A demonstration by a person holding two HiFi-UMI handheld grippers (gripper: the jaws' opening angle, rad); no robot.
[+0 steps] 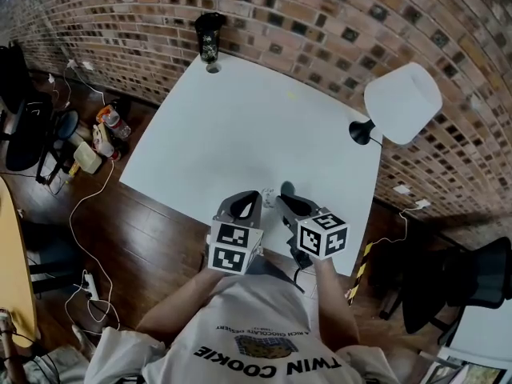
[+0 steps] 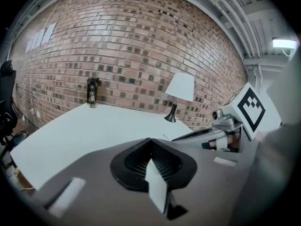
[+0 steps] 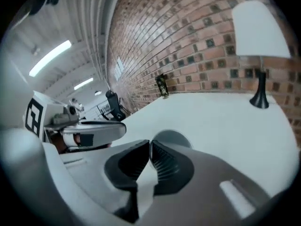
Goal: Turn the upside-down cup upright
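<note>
The cup (image 3: 175, 136) shows as a small grey rounded shape on the white table (image 1: 240, 118), just past my right gripper's tips. My right gripper (image 3: 150, 142) is shut, and its pads appear to pinch the cup's thin edge. In the head view the cup (image 1: 287, 188) sits at the tip of the right gripper (image 1: 284, 194), near the table's front edge. My left gripper (image 1: 254, 196) hovers close beside it on the left. In its own view the left gripper (image 2: 151, 142) is shut with nothing between its pads. How the cup is tilted I cannot tell.
A white-shaded lamp (image 1: 402, 102) stands at the table's right edge. A dark tumbler (image 1: 210, 37) stands at the far corner by the brick wall. Cables and clutter (image 1: 96, 138) lie on the wood floor to the left. A black chair (image 1: 460, 282) is at the right.
</note>
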